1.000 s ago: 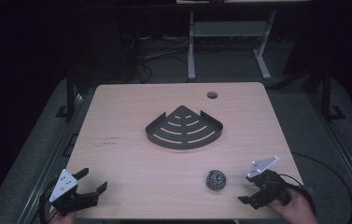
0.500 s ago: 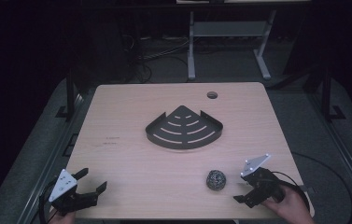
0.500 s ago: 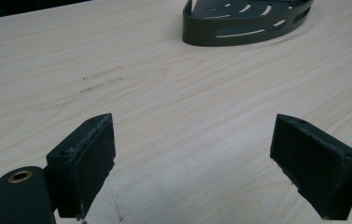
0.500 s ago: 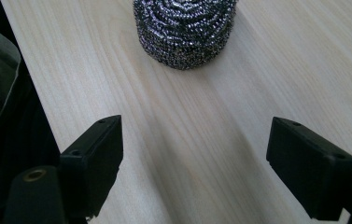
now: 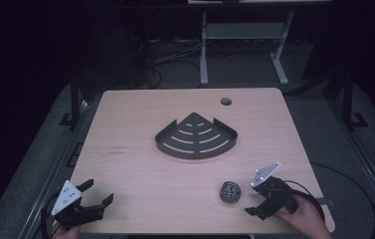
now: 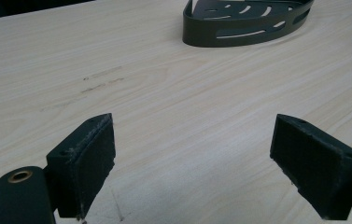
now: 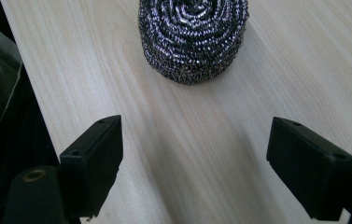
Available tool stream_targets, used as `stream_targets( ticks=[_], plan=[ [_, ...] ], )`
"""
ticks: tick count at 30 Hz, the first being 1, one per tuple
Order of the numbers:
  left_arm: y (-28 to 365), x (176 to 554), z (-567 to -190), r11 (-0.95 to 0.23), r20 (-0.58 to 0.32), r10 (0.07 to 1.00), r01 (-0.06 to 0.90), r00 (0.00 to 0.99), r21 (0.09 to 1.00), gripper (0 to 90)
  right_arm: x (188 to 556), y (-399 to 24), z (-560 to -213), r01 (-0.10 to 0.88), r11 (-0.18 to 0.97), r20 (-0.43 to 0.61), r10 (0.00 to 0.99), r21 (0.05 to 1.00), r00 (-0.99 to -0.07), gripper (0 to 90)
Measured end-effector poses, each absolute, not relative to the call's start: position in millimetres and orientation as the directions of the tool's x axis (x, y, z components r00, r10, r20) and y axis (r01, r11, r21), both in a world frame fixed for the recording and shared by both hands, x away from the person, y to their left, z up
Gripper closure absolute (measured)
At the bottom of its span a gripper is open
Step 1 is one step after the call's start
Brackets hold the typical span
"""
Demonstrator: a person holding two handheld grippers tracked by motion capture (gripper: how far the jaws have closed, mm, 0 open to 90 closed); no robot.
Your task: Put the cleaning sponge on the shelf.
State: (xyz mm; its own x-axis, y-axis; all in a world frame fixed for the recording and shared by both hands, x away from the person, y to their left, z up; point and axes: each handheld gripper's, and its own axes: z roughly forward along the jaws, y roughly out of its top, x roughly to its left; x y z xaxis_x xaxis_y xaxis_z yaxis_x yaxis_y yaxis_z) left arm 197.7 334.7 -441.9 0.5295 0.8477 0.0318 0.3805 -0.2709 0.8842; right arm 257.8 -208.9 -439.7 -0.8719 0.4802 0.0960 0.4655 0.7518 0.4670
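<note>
The steel scourer (image 5: 230,191) is located on the counter (image 5: 140,164), just ahead of the right claw (image 5: 255,203), whose jaws are spread wide with nothing between them.

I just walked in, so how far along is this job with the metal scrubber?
Nothing looks done yet: the steel wool scrubber sits on the table, apart from the dark corner tray. In hand: the right gripper points at the scrubber, jaws open and short of it. The left gripper waits open at the near corner. Left: probably grasping the scrubber and moving it, perhaps to the tray.
</note>
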Motion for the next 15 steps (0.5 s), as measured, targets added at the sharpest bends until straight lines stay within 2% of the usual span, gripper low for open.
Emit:
stream_targets(
  ticks=[15],
  plan=[
    [339, 197, -442, -0.26, 0.027, 0.854, 0.381, 0.52, 0.887, 13.3, 266, -193, -436, 0.449, 0.766, 0.089, 0.464, 0.46, -0.881, 17.1]
  ],
)
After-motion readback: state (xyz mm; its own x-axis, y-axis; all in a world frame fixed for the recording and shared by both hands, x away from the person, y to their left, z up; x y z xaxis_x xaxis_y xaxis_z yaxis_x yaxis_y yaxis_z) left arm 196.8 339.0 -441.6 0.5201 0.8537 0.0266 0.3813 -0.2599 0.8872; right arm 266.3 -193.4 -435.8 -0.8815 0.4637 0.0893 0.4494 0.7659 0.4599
